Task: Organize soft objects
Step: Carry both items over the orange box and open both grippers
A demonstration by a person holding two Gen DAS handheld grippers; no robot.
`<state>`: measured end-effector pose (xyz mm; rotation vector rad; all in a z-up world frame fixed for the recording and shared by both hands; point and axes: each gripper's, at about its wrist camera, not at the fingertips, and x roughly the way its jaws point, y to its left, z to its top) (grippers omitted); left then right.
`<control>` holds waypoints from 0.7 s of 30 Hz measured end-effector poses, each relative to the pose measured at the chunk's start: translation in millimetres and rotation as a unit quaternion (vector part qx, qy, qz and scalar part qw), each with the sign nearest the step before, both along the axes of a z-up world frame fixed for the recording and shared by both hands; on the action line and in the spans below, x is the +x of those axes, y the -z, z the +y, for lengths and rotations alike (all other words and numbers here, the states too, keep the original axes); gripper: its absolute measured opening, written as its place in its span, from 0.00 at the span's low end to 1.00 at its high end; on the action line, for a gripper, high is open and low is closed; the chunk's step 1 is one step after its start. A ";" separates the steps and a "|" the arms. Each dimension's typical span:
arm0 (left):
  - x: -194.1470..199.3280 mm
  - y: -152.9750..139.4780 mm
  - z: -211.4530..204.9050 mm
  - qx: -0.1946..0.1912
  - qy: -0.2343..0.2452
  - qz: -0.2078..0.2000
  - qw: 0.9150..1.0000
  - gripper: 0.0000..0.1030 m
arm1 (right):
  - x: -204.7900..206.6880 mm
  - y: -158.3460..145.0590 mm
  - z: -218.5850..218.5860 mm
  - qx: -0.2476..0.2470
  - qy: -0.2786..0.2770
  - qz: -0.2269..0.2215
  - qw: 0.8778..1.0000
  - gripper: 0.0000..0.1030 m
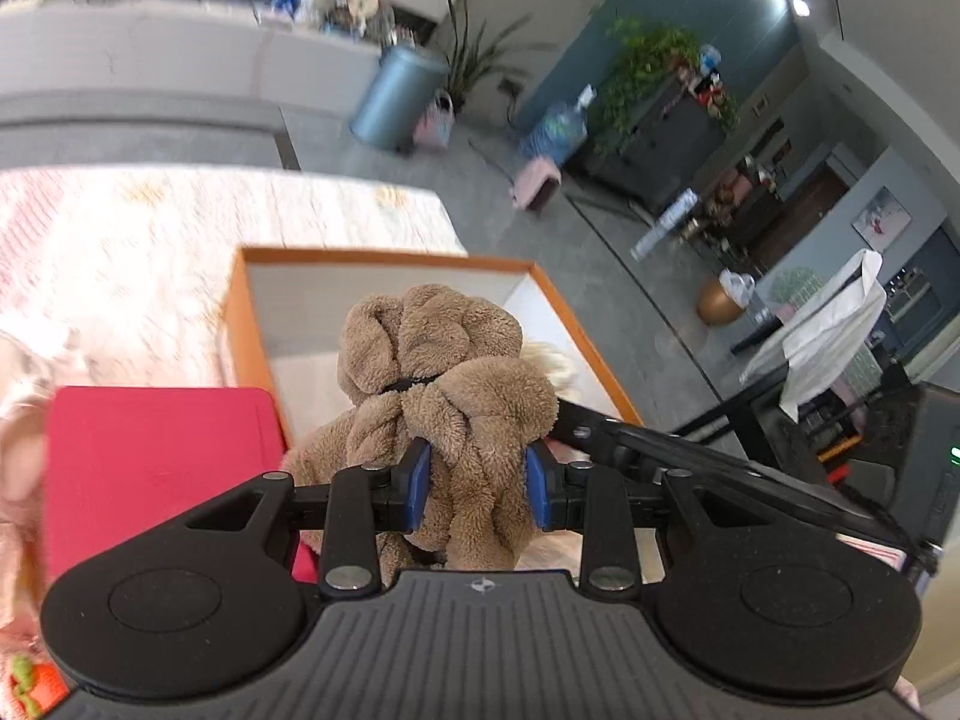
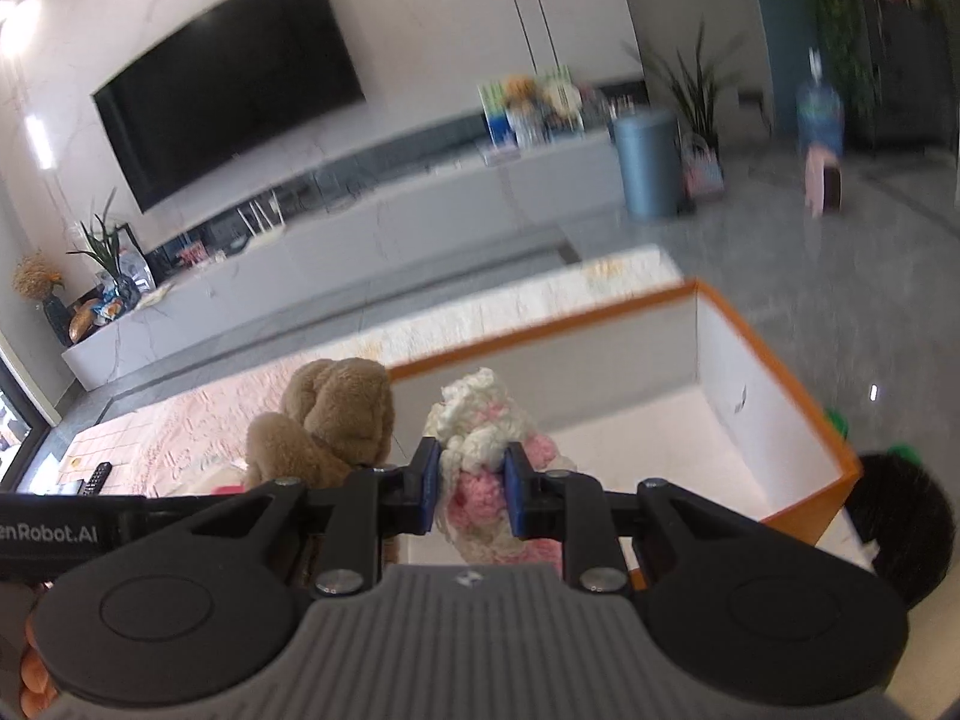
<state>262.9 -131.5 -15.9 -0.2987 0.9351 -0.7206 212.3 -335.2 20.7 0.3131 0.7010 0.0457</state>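
Note:
My left gripper (image 1: 478, 483) is shut on a brown plush toy (image 1: 438, 360) and holds it over the near edge of an orange-rimmed white box (image 1: 384, 257). The brown plush also shows in the right wrist view (image 2: 336, 414), left of my right gripper. My right gripper (image 2: 468, 480) is shut on a pink and white knitted soft toy (image 2: 480, 426) and holds it above the same box (image 2: 774, 360). The box interior looks bare where visible. A bit of the white toy (image 1: 549, 360) peeks out behind the brown plush in the left wrist view.
The box stands on a pink and cream quilted cover (image 1: 120, 252). A red flat pad (image 1: 162, 468) lies left of the box. A remote (image 2: 96, 477) lies on the cover at far left. A blue bin (image 2: 651, 162) and TV bench (image 2: 360, 240) stand beyond.

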 end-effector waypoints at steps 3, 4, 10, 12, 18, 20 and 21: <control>15.0 13.5 -5.7 0.002 0.018 0.014 1.000 0.36 | 13.7 20.3 -8.3 0.029 0.003 0.033 0.999 0.21; 16.1 17.5 -6.9 0.002 0.023 0.018 1.000 0.35 | 16.9 26.3 -9.9 0.035 0.004 0.042 0.999 0.21; 26.2 33.2 -15.8 -0.002 0.030 0.043 0.999 0.35 | 27.0 57.2 -16.4 0.058 0.010 0.089 0.994 0.20; 26.8 33.4 -21.7 0.005 0.026 0.043 0.999 0.35 | 27.8 56.6 -15.9 0.044 0.005 0.089 0.995 0.20; 25.4 33.0 -45.5 0.076 0.015 0.032 0.996 0.35 | 28.3 48.3 -27.4 0.054 0.010 0.096 0.994 0.13; 26.4 36.6 -50.6 0.090 0.014 0.039 0.995 0.35 | 29.5 44.3 -30.5 0.055 0.009 0.096 0.994 0.13; 26.6 39.1 -51.0 0.089 0.013 0.049 0.995 0.35 | 29.9 43.3 -30.8 0.058 0.006 0.099 0.993 0.13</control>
